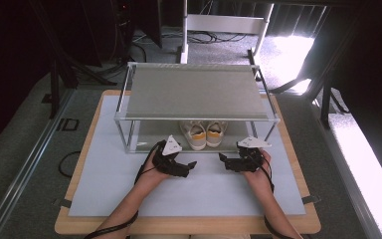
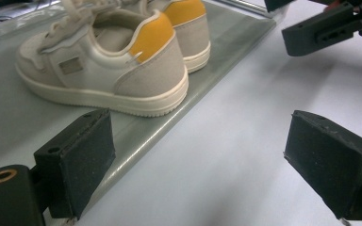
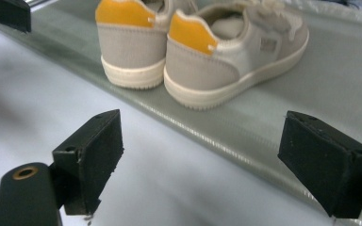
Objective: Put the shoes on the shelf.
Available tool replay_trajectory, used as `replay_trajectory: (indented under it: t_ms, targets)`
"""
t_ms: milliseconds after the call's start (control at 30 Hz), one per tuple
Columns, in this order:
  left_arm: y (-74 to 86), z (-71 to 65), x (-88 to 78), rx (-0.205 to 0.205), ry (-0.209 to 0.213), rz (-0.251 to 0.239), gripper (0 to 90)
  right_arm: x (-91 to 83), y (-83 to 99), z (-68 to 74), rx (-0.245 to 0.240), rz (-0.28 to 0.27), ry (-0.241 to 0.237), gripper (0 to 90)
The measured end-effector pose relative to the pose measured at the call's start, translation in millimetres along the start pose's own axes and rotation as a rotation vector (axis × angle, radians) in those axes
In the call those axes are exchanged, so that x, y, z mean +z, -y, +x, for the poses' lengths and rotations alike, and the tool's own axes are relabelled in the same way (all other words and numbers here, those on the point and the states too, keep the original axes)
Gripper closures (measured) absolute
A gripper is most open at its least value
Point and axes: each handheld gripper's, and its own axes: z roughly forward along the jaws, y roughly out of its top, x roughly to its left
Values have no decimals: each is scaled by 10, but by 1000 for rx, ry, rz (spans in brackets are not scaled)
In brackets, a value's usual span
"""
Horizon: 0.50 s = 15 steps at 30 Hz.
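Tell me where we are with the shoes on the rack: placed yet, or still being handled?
Placed, it looks: the pair of shoes stands side by side on the lower shelf of the rack, heels outward. In hand: nothing; left gripper and right gripper are open and empty over the white mat. Left: probably only pulling both hands away.

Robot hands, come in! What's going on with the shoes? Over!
Left gripper open, right gripper open, both empty. Pair of shoes side by side on rack's lower shelf, heels out, untouched. Nothing between grippers and shoes.
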Motion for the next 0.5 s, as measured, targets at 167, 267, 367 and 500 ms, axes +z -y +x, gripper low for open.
replay_trajectory:
  t_ms: [167,267,367,500]
  targets:
    - [71,-8,-90,0,-19,-19,86,-59,118,-32,-7,-5,-5,138]
    - [128,-10,-154,6,-36,-27,86,-113,187,-50,-11,-3,1,138]
    - [200,5,-218,-7,-40,-35,86,-178,262,-72,-17,0,3,138]
    - [298,28,-289,-17,-55,-35,86,-254,369,-109,-5,3,16,138]
